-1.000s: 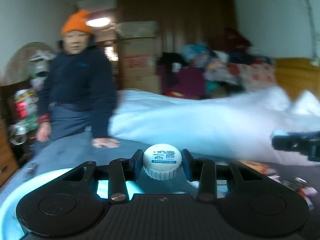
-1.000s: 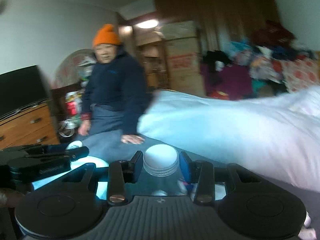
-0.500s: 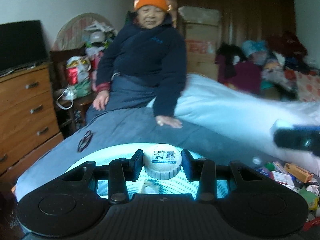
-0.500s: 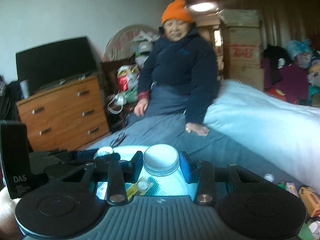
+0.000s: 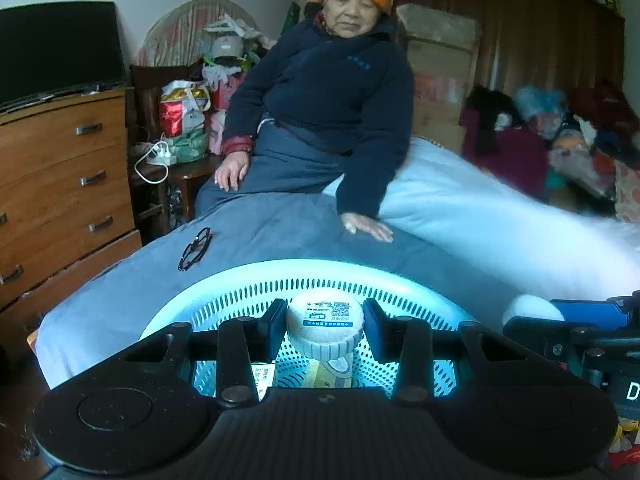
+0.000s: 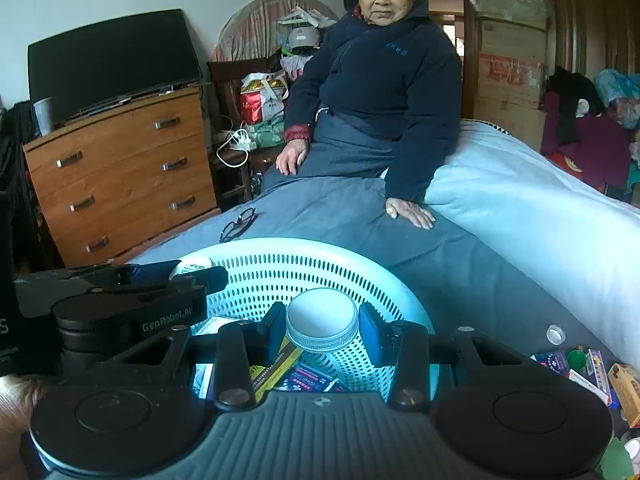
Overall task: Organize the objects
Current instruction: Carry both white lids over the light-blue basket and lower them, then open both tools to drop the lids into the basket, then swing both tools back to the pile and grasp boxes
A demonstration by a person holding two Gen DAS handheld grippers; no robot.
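My left gripper [image 5: 325, 322] is shut on a bottle with a white ribbed cap [image 5: 325, 316] that carries a printed QR label. It hangs over the light blue perforated basket [image 5: 320, 276] on the bed. My right gripper [image 6: 322, 326] is shut on a second bottle with a plain ridged cap [image 6: 322, 318], above the same basket [image 6: 320, 248]. Several small boxes [image 6: 304, 378] lie inside the basket. In the right wrist view the left gripper [image 6: 192, 276] shows at the basket's left rim. In the left wrist view the right gripper [image 5: 532, 314] shows at the right.
A person [image 5: 332, 92] in an orange hat sits on the bed behind the basket, one hand [image 5: 368, 228] flat on the grey blanket. Glasses [image 5: 195, 249] lie left of the basket. A wooden dresser [image 6: 120, 172] stands left. Loose small boxes [image 6: 580, 364] lie right of the basket.
Both grippers have swung left and down, from facing the white quilt to hanging over the blue basket. Each keeps its bottle.
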